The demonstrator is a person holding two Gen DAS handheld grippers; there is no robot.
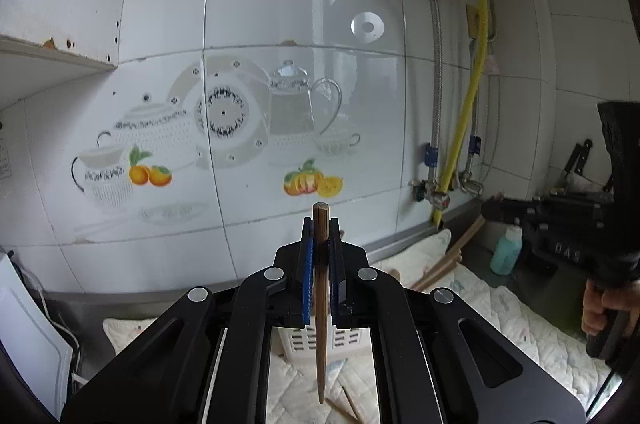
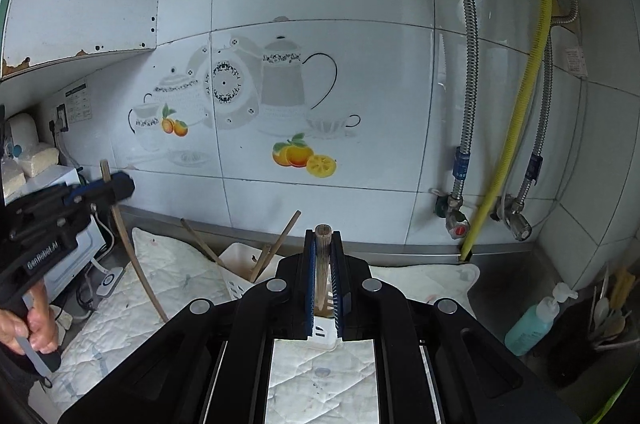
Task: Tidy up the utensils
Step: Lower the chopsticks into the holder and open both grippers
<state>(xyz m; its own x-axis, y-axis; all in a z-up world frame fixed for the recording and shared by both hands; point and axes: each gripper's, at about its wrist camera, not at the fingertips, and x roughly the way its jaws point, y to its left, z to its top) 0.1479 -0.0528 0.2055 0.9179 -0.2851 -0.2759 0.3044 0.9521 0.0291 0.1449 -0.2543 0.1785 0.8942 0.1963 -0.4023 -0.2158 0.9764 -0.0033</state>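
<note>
1. Presently, left gripper (image 1: pixel 320 244): jaws clamped on one wooden chopstick (image 1: pixel 321 304), upright, blunt end above the jaws, tip hanging below them.
2. Right gripper (image 2: pixel 323 264): jaws clamped on a second chopstick (image 2: pixel 322 264), upright.
3. White slotted holder (image 2: pixel 240 260): beneath and beyond the jaws.

black claw (image 1: pixel 320 244) frames; blue ribbed pads (image 1: pixel 306 264); round silver rivets (image 1: pixel 273 273)

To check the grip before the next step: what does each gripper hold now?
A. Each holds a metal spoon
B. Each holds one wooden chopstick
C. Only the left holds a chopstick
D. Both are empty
B: the left gripper is shut on a wooden chopstick, and the right gripper is shut on another chopstick.
</note>
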